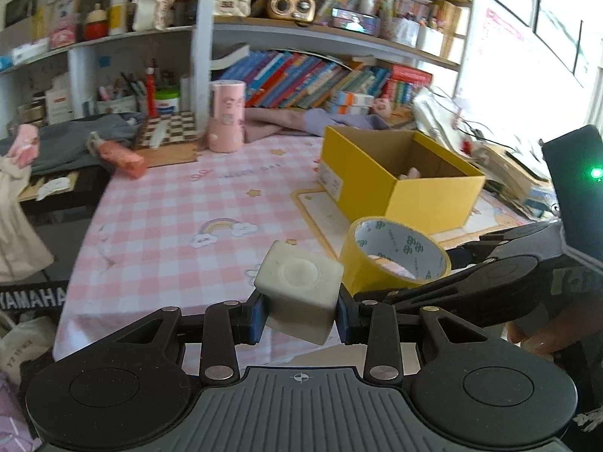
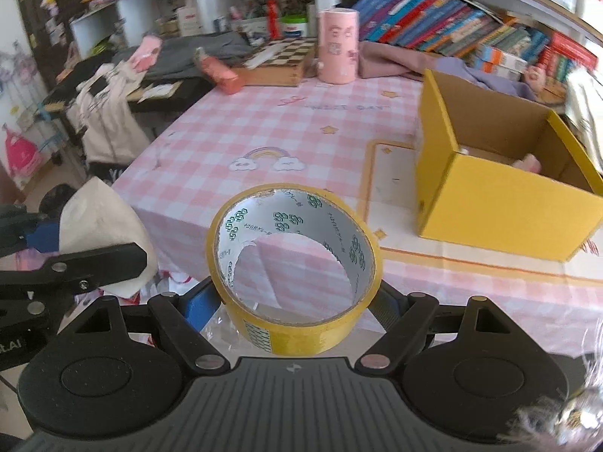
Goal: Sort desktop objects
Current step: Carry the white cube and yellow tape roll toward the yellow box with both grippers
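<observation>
My left gripper (image 1: 300, 318) is shut on a white cube (image 1: 299, 292) with a round dimple on top and holds it above the table's near edge. My right gripper (image 2: 296, 310) is shut on a yellow tape roll (image 2: 294, 263), held over the near edge; the roll also shows in the left wrist view (image 1: 392, 256). The white cube appears at the left of the right wrist view (image 2: 101, 241). An open yellow box (image 1: 399, 173) stands on the table to the right, also in the right wrist view (image 2: 501, 173), with a pink item inside.
A pink checked tablecloth (image 2: 264, 128) covers the table. A pink cylinder (image 1: 226, 116), a chessboard box (image 2: 279, 60) and an orange-pink bottle (image 1: 120, 156) stand at the back. Bookshelves rise behind. Clothes lie to the left.
</observation>
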`<state>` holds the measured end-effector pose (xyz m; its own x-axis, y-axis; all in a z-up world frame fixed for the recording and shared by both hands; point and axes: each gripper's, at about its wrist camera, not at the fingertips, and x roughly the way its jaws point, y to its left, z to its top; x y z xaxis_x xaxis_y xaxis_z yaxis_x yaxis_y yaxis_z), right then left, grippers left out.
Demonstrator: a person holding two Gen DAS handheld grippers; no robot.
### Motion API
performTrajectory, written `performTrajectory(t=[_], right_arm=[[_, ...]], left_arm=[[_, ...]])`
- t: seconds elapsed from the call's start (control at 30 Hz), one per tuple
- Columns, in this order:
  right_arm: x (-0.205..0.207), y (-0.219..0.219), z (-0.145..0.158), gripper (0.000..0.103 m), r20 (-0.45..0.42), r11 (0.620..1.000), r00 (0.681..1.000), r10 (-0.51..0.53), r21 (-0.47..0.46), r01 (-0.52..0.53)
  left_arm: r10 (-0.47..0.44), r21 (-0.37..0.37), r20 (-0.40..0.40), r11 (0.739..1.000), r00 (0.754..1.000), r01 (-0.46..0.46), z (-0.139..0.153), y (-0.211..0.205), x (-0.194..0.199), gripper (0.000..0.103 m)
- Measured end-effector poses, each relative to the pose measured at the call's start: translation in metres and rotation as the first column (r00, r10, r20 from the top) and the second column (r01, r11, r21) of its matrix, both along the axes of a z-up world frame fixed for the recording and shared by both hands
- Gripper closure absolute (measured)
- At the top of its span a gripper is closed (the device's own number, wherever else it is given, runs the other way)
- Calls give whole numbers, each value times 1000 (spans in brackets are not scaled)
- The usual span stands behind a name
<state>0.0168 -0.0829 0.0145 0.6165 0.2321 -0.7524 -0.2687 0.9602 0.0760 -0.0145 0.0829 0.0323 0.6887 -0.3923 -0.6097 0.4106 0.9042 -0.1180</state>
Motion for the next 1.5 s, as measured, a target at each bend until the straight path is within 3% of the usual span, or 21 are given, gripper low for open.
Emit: performTrajectory(t=[0.37,0.7,1.03,1.27,1.5], right_arm=[[-21,-36,4,21,32,978,978,-208,41,207],[-37,-71,1,21,4,909,910,-413,56,413],[-49,-89,-4,21,-3,879,879,-477,22,477],[-39,-109,-5,21,4,862,863,-506,31,505],[-23,-130,-6,21,7,874,875,-485,39,484]], left_arm=[[-168,2,-21,986,986,168,-4,-22,17,68],[-351,19,-24,936,936,352,-7,-56,28,69],[-484,26,-19,874,875,485,-11,-89,32,69],[-484,39,-4,874,875,484,-9,-110,44,69],[-483,56,-12,874,876,483,-10,-133,54,69]])
